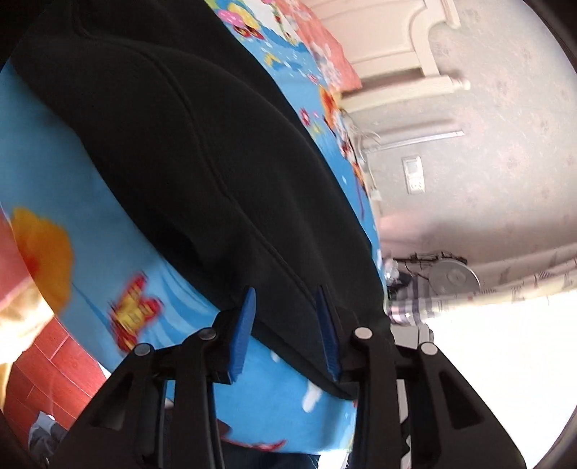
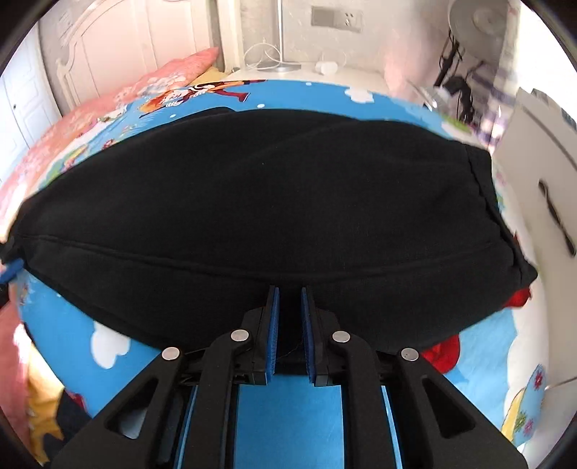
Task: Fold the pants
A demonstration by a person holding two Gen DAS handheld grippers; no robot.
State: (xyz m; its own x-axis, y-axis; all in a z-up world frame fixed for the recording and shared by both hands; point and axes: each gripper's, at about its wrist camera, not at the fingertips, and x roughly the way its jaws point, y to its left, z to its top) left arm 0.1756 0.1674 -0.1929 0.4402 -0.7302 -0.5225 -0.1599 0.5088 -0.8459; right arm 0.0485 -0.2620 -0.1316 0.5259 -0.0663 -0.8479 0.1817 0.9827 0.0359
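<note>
The black pants (image 2: 259,202) lie spread on a blue cartoon-print bed sheet (image 2: 65,332). My right gripper (image 2: 289,292) is shut on the pants' near edge, black cloth filling the narrow gap between its blue pads. In the left wrist view the pants (image 1: 173,144) run up and away from the left gripper (image 1: 286,294). Its jaws stand apart, with the pants' edge lying between and over the blue pads (image 1: 245,324). Whether the cloth is pinched there I cannot tell. The left gripper's blue tip (image 2: 9,270) shows at the pants' far left end in the right wrist view.
A pink flowered pillow (image 2: 119,93) lies at the head of the bed by a white headboard (image 2: 108,47). A white nightstand (image 2: 324,72) with cables and a fan (image 2: 476,21) stand beyond the bed. A red wooden floor (image 1: 54,368) shows beside the bed.
</note>
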